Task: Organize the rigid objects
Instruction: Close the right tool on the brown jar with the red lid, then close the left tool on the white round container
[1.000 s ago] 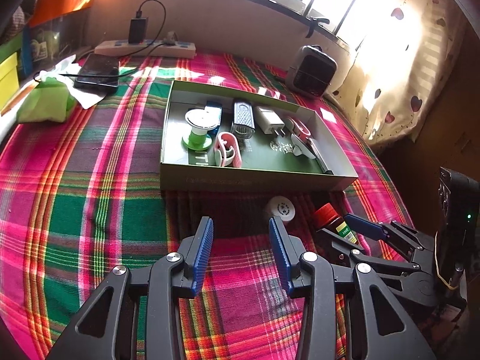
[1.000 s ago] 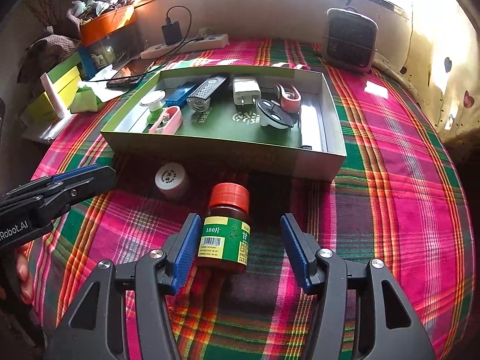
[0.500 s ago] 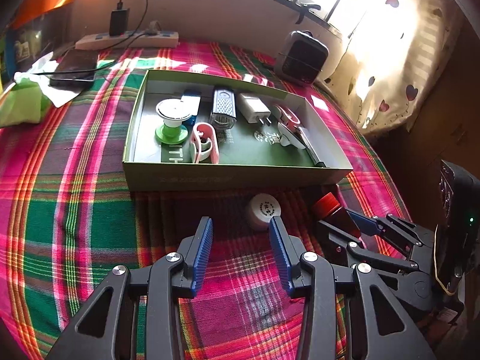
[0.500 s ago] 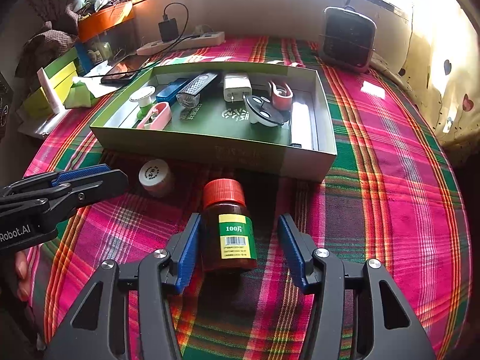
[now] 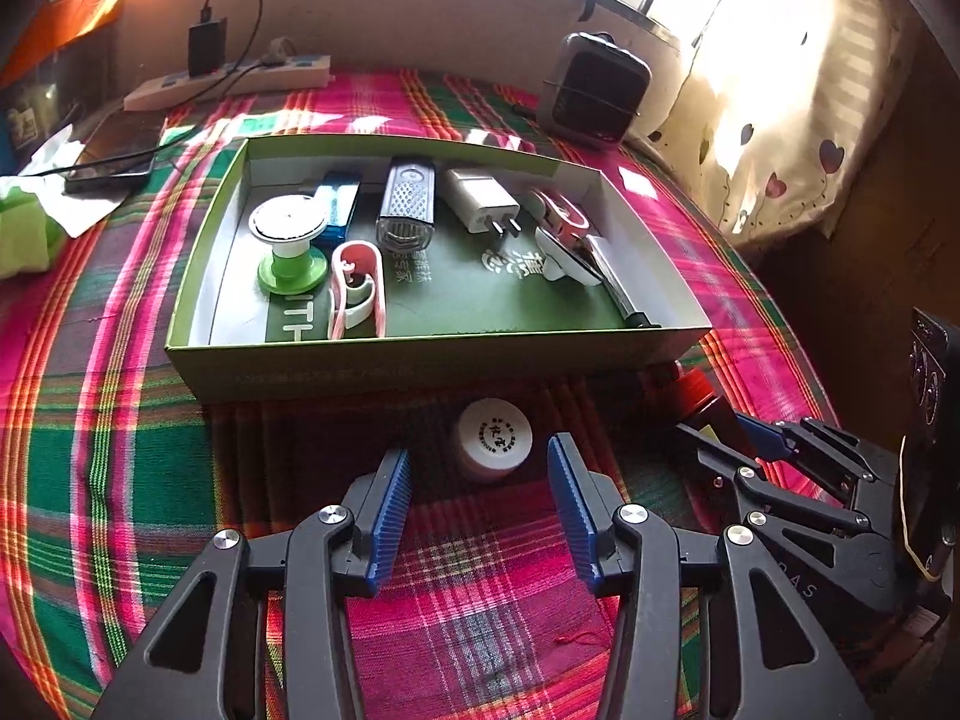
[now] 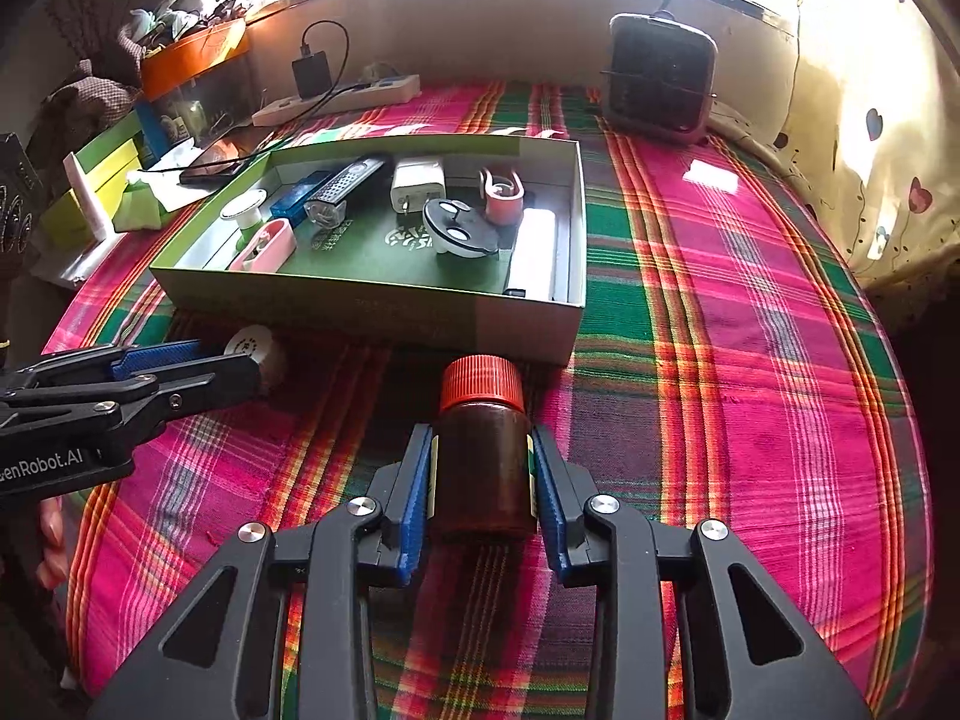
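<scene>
A brown bottle (image 6: 483, 468) with a red cap lies on the plaid cloth, cap pointing at the green box (image 6: 360, 306). My right gripper (image 6: 482, 444) is closing and its blue pads touch both sides of the bottle. It also shows in the left wrist view, where the right gripper (image 5: 744, 432) covers most of the bottle (image 5: 696, 387). A small white round jar (image 5: 495, 438) stands in front of the green box (image 5: 420, 360). My left gripper (image 5: 478, 450) is opening, with the jar just ahead between its fingertips, untouched. From the right wrist view, the left gripper (image 6: 180, 360) half hides the jar (image 6: 252, 348).
The box holds a green spool (image 5: 291, 240), a silver remote (image 5: 405, 204), a white charger (image 5: 483, 198), pink clips (image 5: 357, 288) and other small items. A small heater (image 6: 660, 75), power strip (image 6: 336, 99) and phone (image 5: 114, 150) lie behind. A person's fingers (image 6: 51, 528) show at left.
The right jaws came in onto the bottle, which rolled so its label now faces sideways. The left gripper moved closer to the white jar and widened.
</scene>
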Motion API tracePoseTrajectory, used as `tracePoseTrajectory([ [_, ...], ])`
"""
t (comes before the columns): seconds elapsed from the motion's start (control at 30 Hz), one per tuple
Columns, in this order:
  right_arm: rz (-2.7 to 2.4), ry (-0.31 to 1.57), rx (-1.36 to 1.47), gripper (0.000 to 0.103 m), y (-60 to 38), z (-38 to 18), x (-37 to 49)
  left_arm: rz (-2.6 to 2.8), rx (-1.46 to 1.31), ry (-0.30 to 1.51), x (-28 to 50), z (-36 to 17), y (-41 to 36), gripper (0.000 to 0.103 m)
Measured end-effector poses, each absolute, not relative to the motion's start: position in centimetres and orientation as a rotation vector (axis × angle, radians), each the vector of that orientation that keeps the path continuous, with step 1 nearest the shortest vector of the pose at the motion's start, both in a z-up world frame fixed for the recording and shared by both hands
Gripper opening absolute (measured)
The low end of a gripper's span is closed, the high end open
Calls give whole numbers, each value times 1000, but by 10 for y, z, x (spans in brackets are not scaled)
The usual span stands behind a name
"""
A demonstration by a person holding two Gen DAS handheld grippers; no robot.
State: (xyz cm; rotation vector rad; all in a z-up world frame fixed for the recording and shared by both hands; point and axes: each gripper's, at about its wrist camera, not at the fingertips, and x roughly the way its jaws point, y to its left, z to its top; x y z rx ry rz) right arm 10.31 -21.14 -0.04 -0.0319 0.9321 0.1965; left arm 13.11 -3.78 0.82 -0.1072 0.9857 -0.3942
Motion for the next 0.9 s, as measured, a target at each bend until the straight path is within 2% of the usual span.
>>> tracePoseTrajectory([
  [0.47,214,916,11,33,-228,-1,102,-310,-10,958,133,7,-57,45],
  [0.63,226,911,17,33,-231,-1,102,-282,-6,951,132,7,-56,35],
  [0.7,229,910,19,33,-231,-1,102,-275,-9,951,132,7,-54,28],
  [0.9,234,910,23,33,-232,-1,102,-266,-15,946,131,7,-55,27],
])
